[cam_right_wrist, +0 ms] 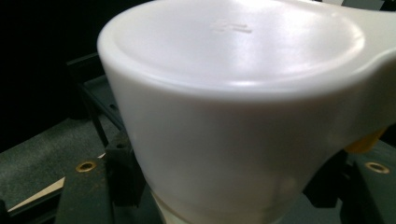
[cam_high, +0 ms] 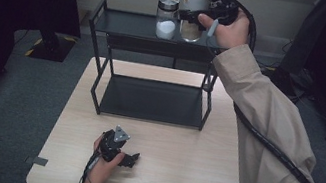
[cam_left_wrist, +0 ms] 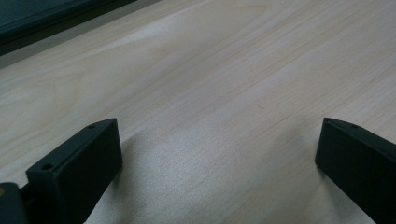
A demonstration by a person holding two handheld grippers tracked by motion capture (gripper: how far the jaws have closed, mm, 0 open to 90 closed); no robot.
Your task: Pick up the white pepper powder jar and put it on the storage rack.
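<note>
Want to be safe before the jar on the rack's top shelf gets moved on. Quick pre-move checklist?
1. Right gripper shut on white-lidded jar: ok, its fingers flank the body below the lid.
2. Jar upright: ok.
3. Jar base off the top shelf: cannot tell.
4. Gap to the neighbouring silver-lidded jar: not ok, very close in the high view.
5. Left gripper out of the way: ok, open, low over the table.
6. Lower shelf free: ok.
</note>
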